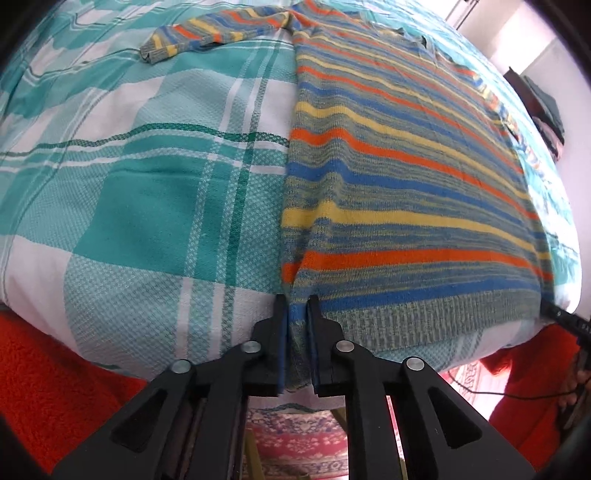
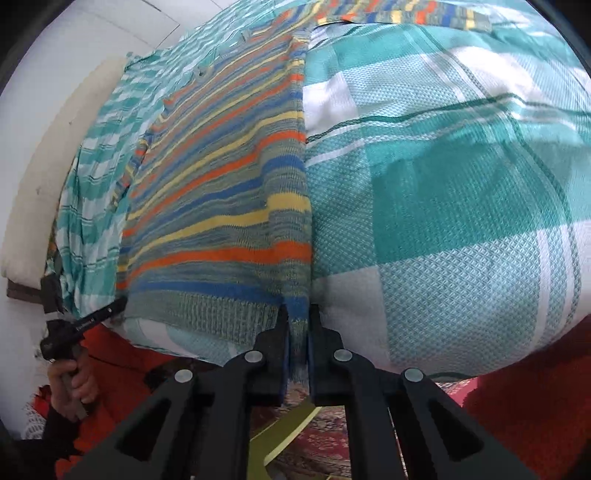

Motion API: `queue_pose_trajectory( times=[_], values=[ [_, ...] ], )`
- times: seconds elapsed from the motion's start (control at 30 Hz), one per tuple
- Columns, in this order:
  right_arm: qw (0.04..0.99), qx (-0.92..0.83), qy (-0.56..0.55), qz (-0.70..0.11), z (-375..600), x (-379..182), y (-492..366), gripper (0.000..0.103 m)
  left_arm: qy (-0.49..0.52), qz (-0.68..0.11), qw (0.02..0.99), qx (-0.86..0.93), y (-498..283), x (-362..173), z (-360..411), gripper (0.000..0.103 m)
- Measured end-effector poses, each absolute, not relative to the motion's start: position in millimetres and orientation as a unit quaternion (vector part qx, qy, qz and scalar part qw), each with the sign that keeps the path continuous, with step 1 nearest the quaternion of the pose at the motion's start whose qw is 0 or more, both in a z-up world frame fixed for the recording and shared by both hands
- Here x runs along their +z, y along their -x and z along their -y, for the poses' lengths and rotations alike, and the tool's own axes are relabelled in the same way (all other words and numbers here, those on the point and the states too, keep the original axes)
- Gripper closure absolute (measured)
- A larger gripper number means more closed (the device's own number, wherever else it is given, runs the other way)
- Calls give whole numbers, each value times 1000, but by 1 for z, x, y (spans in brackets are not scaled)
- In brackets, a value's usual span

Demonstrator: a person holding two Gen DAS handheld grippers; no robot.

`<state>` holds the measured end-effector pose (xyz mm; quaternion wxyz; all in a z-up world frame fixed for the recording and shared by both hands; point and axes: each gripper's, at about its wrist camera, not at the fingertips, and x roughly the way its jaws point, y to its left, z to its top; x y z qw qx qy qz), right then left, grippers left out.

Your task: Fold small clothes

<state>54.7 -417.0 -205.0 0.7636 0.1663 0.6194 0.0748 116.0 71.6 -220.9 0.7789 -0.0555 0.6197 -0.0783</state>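
Note:
A striped knit sweater, with blue, orange, yellow and grey bands, lies flat on a bed. One sleeve stretches out to the left at the far end. My left gripper is shut on the sweater's near left hem corner. In the right wrist view my right gripper is shut on the near right hem corner of the sweater. The left gripper shows there at the other hem corner, and the right gripper's tip shows at the left view's right edge.
The bed has a teal and white plaid cover. A red blanket hangs at the bed's near edge. A patterned rug lies below. A white wall and dark shelf flank the bed.

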Motion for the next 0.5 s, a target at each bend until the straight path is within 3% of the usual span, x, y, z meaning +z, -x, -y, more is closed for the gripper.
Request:
queue_pose_trajectory(
  times=[0.03, 0.07, 0.1, 0.13, 0.17, 0.3, 0.5],
  values=[
    [763, 75, -160, -622, 415, -204, -53, 86, 61, -621, 777, -81, -113, -220, -73, 77],
    [762, 74, -156, -625, 415, -202, -49, 74, 67, -624, 774, -82, -109, -218, -74, 69],
    [759, 72, -151, -629, 414, -200, -46, 50, 73, -626, 772, -83, -105, -216, -77, 50],
    [759, 63, -144, -632, 414, -197, -41, 37, 77, -628, 770, -82, -101, -213, -78, 35],
    [762, 49, -133, -632, 414, -192, -37, 23, 77, -628, 771, -76, -94, -209, -81, 32],
    [800, -11, -85, -594, 420, -158, -21, 23, 60, -594, 802, -22, -70, -177, -95, 31],
    [852, 81, -43, -516, 374, -108, -47, 23, 33, -518, 854, -38, -85, -132, -66, 16]
  ],
)
